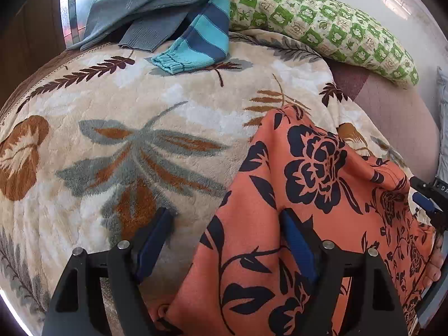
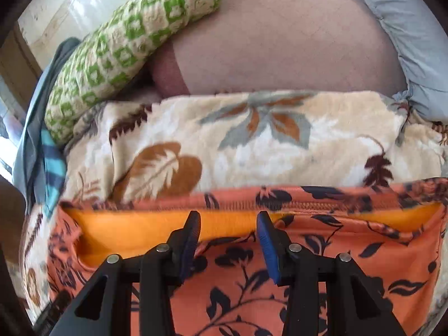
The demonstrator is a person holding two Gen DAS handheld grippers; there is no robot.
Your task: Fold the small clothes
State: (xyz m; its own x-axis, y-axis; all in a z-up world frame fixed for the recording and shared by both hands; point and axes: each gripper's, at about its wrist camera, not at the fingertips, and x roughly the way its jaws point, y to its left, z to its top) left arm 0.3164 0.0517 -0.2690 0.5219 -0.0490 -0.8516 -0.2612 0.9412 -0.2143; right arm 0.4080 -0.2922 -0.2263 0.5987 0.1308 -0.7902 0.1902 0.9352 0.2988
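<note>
Bed (image 1: 392, 117) spread with a plush leaf-print blanket (image 1: 140, 128), carrying everything else. Green-checked pillow (image 1: 322, 19) at the far side, against the wall. Grey sweater (image 1: 145, 8) and a blue-striped sleeve (image 1: 201, 39) heaped at the far edge, well apart from the work.

Orange floral garment (image 1: 322, 196) draped over the near right part of the blanket, rising toward the right as if lifted there. In the right wrist view, same garment (image 2: 322, 266) running side to side across the frame, long axis crosswise to the tool, its plain orange lining showing along the folded far hem.

Left tool (image 1: 226, 235) wide open, gripping nothing: one finger over bare blanket, the other lying against the garment's left edge, cloth partly between the fingers but not pinched. Right tool (image 2: 228, 238) partly open above the hem, fingers straddling the near fold; whether the pads press any cloth, impossible to tell from here, since the view is blurred.

Likely next: left tool shifting slightly rightward to take the near left edge, lying immediately to its right. Right tool nearer the hem, left tool nearer the free side edge.
</note>
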